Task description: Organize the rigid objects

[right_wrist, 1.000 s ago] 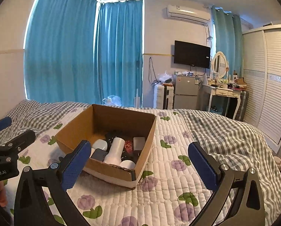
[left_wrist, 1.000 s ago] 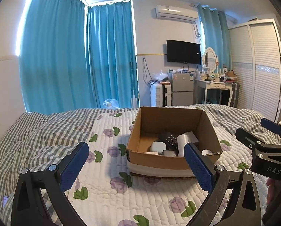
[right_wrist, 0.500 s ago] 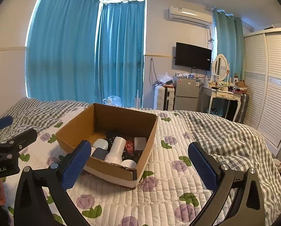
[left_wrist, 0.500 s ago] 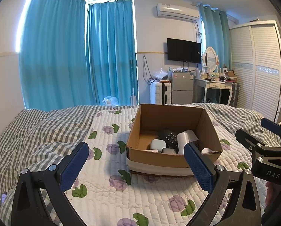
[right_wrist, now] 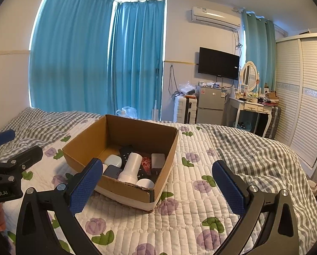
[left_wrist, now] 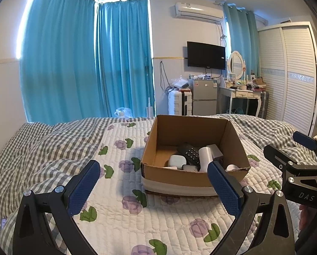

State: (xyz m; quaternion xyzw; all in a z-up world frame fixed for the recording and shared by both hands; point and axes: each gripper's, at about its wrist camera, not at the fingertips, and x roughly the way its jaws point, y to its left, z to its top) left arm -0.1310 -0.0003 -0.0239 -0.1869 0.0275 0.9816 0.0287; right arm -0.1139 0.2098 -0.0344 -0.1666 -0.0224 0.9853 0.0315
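Note:
An open cardboard box (left_wrist: 192, 129) (right_wrist: 141, 131) stands on the quilted bed. Inside lie a white cylinder bottle (right_wrist: 130, 166) (left_wrist: 205, 156), a black remote (left_wrist: 190, 152), a white earbud case (left_wrist: 176, 160) (right_wrist: 113, 161), a grey block (right_wrist: 158, 160), a dark pouch (right_wrist: 113, 171) and a white round lid (right_wrist: 145, 183). My left gripper (left_wrist: 154, 180) is open and empty, held in front of the box. My right gripper (right_wrist: 156, 180) is open and empty, near the box's right front corner. Each gripper shows at the edge of the other's view.
The bed has a white floral quilt (right_wrist: 200, 208) and a grey checked blanket (left_wrist: 41, 146). Beyond the bed stand blue curtains, a suitcase (left_wrist: 178, 103), a small fridge (left_wrist: 204, 98), a dressing table (left_wrist: 243, 94) and a white wardrobe (left_wrist: 290, 74).
Both views have tilted slightly, so the box sits a little lower and farther. Both grippers stay open and empty.

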